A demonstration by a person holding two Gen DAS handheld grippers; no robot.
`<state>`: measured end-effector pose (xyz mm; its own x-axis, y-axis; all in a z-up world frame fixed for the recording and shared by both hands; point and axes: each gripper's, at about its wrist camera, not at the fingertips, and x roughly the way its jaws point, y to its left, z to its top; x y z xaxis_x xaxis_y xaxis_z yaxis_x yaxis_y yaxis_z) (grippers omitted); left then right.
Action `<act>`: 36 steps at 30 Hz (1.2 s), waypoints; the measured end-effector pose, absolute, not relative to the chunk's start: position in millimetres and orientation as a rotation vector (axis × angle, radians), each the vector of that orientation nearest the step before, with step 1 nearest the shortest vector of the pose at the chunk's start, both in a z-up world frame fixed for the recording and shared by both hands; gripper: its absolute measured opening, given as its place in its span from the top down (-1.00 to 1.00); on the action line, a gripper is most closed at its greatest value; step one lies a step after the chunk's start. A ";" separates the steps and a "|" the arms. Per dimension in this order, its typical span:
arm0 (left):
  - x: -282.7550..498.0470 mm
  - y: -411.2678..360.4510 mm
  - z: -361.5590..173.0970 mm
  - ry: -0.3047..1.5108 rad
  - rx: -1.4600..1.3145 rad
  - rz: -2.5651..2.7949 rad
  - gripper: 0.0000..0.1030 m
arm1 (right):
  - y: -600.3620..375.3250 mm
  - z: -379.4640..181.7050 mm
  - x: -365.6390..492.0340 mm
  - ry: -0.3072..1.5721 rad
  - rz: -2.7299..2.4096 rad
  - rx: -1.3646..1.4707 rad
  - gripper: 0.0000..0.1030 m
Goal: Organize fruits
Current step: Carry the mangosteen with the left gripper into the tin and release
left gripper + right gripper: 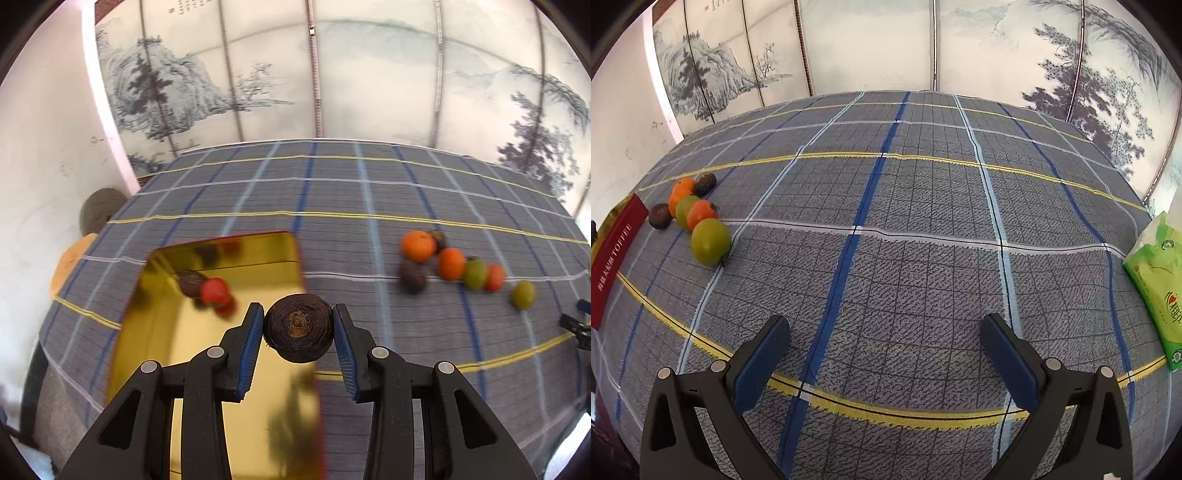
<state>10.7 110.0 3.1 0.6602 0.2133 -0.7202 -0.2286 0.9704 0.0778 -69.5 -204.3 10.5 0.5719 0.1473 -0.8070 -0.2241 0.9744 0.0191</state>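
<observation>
A: Left gripper (298,329): pads pinch the dark fruit (297,327) across its widest girth, stem end toward the lens; where is it?

B: Aloft over the gold tin's (184,350) right rim; two fruits lie inside at 10 o'clock; the loose pile (450,264) sits at 2 o'clock on the cloth (369,192).

A: Handling?

B: Likely light, firm, ridged, so not slippery; round, so grip the equator; right gripper (886,360) gapes wide, empty, over bare cloth.
</observation>
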 end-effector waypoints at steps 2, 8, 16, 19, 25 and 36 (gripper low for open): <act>12.2 123.6 -0.1 0.821 -0.008 0.276 0.24 | -202.5 10.1 -69.4 0.940 0.213 -0.101 -0.99; 19.3 155.1 -14.2 0.866 0.019 0.339 0.24 | -200.0 9.1 -70.5 0.946 0.203 -0.124 -0.99; 30.7 187.4 -28.6 0.918 0.039 0.388 0.24 | -199.8 8.8 -69.3 0.947 0.198 -0.127 -0.99; 36.6 196.9 -33.1 0.938 0.053 0.404 0.24 | -199.7 8.7 -69.5 0.947 0.197 -0.127 -0.99; 42.2 210.1 -37.4 0.984 0.034 0.409 0.24 | -200.9 8.6 -68.7 0.949 0.190 -0.124 -1.00; 45.0 217.0 -42.4 1.034 0.040 0.446 0.22 | -201.4 8.4 -68.6 0.949 0.190 -0.126 -0.99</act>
<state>45.0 217.0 -42.4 0.4302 0.3759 -0.8208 -0.3383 0.9100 0.2395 -68.6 -201.4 8.4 0.5677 0.1061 -0.8164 -0.2161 0.9761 -0.0234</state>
